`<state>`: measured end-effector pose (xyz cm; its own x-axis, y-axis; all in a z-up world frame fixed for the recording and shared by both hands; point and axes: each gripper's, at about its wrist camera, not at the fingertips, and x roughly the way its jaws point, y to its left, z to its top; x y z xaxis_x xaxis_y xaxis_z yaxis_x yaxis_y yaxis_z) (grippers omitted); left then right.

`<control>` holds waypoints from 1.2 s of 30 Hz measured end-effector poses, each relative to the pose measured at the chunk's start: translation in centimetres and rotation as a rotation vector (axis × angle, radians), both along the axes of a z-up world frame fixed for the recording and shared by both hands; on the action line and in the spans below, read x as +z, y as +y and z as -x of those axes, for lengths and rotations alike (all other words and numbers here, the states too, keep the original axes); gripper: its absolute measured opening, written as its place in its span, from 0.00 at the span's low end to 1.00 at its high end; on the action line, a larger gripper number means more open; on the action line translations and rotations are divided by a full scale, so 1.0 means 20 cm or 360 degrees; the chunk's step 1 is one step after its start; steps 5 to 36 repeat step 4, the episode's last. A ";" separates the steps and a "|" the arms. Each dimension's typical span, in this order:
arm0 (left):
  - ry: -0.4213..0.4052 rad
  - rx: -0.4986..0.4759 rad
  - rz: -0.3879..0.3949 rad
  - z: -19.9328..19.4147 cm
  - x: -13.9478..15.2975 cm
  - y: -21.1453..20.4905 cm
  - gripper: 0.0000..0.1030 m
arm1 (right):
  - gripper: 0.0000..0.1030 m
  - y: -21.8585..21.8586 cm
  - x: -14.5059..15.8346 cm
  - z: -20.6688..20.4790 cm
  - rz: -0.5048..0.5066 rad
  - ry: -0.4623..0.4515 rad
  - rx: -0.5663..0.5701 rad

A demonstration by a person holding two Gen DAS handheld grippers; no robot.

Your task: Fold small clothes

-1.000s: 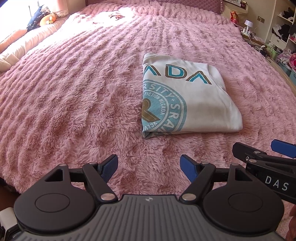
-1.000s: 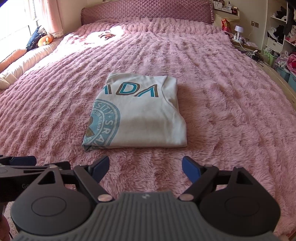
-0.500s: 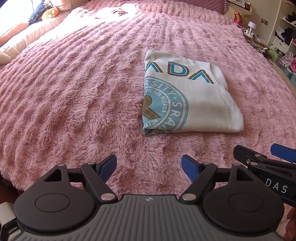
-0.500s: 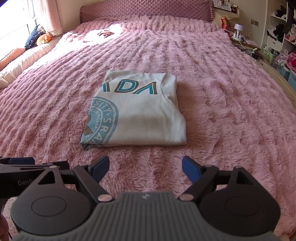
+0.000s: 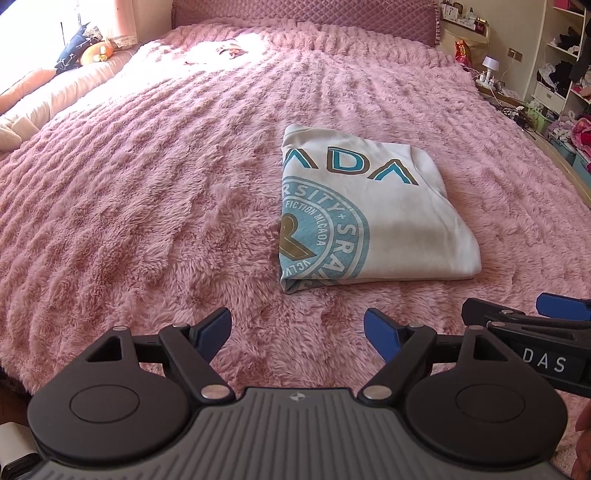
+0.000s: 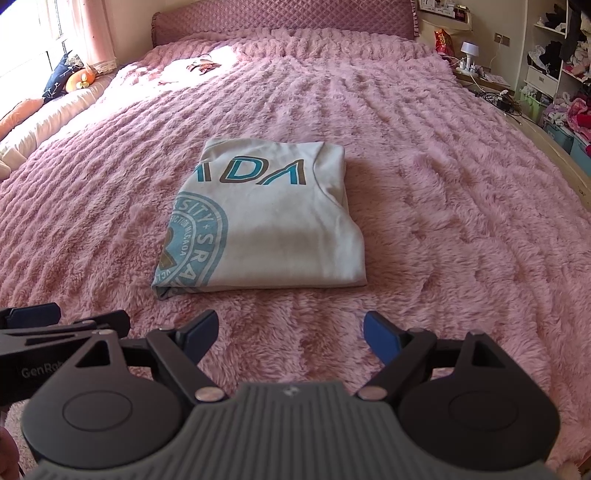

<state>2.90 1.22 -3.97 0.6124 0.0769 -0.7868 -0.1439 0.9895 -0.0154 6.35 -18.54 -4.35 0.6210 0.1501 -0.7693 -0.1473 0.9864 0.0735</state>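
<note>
A white T-shirt with teal and brown print (image 5: 373,218) lies folded into a neat rectangle on the pink fluffy bedspread (image 5: 147,192). It also shows in the right wrist view (image 6: 266,225). My left gripper (image 5: 297,330) is open and empty, held above the bedspread in front of the shirt's near left corner. My right gripper (image 6: 290,332) is open and empty, in front of the shirt's near edge. The right gripper also shows at the right edge of the left wrist view (image 5: 524,317), side by side with the left one.
The quilted headboard (image 6: 280,18) stands at the far end. Pillows and a soft toy (image 5: 92,51) lie along the left edge. A small dark item (image 6: 203,66) lies on the far bedspread. A bedside table with a lamp (image 6: 469,51) and cluttered shelves (image 6: 561,55) stand at the right.
Both grippers have drawn back slightly and tilted upward, so more of the headboard and room shows. The folded shirt has not moved. Both grippers stay open.
</note>
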 end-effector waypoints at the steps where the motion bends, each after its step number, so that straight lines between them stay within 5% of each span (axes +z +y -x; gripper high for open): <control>1: 0.0015 0.0014 -0.0003 -0.01 0.00 0.00 0.94 | 0.79 0.00 0.00 0.00 0.0003 0.0003 0.0004; 36: 0.0070 0.0033 0.0014 -0.02 -0.01 0.01 0.94 | 0.79 0.01 0.00 0.00 0.0002 0.0003 0.0017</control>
